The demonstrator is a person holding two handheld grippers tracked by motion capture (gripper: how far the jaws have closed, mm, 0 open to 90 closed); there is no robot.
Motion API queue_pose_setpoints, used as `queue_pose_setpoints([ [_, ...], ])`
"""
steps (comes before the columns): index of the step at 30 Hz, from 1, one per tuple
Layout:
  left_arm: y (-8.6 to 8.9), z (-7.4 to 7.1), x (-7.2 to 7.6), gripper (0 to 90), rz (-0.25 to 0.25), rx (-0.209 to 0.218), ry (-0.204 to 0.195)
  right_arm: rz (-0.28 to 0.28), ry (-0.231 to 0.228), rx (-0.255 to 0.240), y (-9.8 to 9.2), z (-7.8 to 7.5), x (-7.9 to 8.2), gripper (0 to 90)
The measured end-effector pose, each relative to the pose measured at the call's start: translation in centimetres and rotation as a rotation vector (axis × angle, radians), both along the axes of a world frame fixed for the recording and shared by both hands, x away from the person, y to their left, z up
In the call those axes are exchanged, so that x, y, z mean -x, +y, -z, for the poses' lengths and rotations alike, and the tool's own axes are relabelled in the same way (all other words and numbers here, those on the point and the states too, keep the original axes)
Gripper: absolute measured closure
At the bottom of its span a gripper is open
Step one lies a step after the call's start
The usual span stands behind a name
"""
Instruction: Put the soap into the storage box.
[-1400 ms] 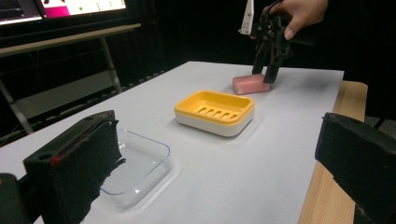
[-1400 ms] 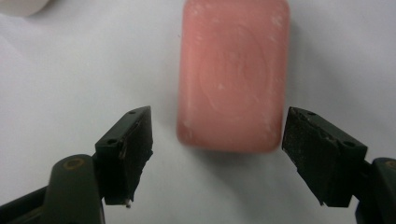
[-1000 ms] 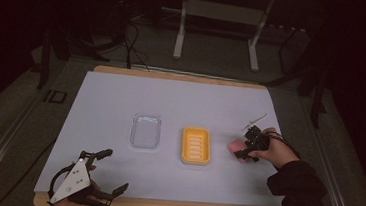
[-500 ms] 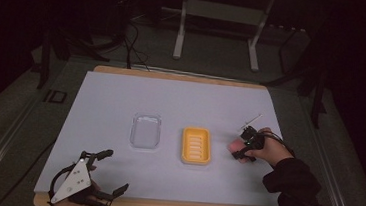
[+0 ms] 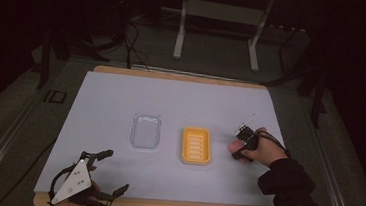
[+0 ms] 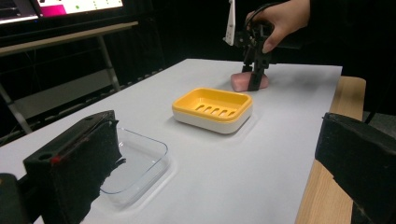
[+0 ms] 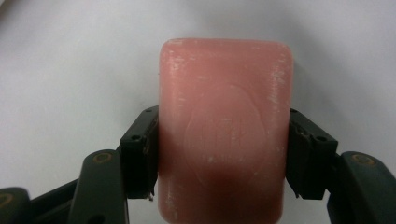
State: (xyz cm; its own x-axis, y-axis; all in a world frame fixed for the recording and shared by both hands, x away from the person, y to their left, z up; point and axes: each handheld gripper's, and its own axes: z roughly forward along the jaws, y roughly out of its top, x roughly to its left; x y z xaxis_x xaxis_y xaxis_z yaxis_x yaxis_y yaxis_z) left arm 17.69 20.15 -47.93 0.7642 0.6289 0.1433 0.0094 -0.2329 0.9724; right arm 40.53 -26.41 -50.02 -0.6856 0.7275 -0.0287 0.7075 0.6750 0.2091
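Between the matt black plastic fingers (image 7: 140, 158) sat a waxy pink soap bar (image 7: 224, 135) (scuffed whitish); farther off, a glossy yellow plastic soap dish (image 5: 196, 145) and clear lid (image 5: 146, 130).

Pink soap (image 7: 223, 135), yellow-and-white dish (image 5: 196, 145), clear tray (image 5: 146, 130), white table (image 5: 181, 103).

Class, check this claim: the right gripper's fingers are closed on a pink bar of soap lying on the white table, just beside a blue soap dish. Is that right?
Not quite: the soap dish is yellow, not blue, as the left gripper view shows. The rest holds: the right gripper has just closed its fingers on the pink bar of soap, which lies on the white table beside that dish.
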Motion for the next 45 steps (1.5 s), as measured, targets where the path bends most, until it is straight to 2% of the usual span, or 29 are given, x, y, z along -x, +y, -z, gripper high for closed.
queue_pose_setpoints([
  [4,0.0,0.0,0.0,0.6,-0.002,-0.004,-0.001,0.081,0.000,-0.028,-0.4,0.0,0.3,37.9],
  [8,0.0,0.0,0.0,0.6,-0.004,-0.008,0.000,0.183,0.029,-0.051,-0.4,-0.3,0.6,37.9],
  [10,0.0,0.0,0.0,0.6,-0.004,-0.008,-0.001,0.247,0.004,-0.085,-0.4,-0.7,0.8,38.0],
  [11,0.0,0.0,0.0,0.6,-0.005,-0.007,-0.001,0.281,-0.025,-0.107,-0.4,-0.9,1.0,37.9],
  [15,-0.1,0.0,0.0,0.6,-0.004,-0.013,-0.003,0.362,-0.072,-0.099,-0.5,-1.7,1.3,38.0],
  [18,-0.1,0.0,0.0,0.6,-0.004,-0.012,-0.004,0.395,-0.075,-0.105,-0.6,-2.1,1.4,37.9],
  [19,-0.1,0.0,0.0,0.6,-0.004,-0.013,-0.004,0.425,-0.078,-0.116,-0.7,-2.5,1.4,37.9],
  [25,-0.1,0.0,0.0,0.6,-0.005,-0.017,-0.005,0.439,-0.071,-0.107,-0.4,-3.8,1.8,37.9],
  [27,-0.1,0.0,0.0,0.6,-0.006,-0.017,-0.005,0.428,-0.096,-0.100,-0.1,-4.4,2.0,38.0],
  [29,-0.1,0.0,0.0,0.6,-0.007,-0.019,-0.005,0.436,-0.102,-0.126,0.2,-5.1,2.1,38.0],
  [41,-0.2,0.0,0.0,0.6,-0.008,-0.018,-0.005,0.406,-0.102,-0.185,3.0,-7.8,3.0,38.0],
  [45,-0.1,0.0,0.0,0.6,-0.009,-0.020,-0.005,0.387,-0.114,-0.183,4.1,-8.4,3.2,38.0],
])
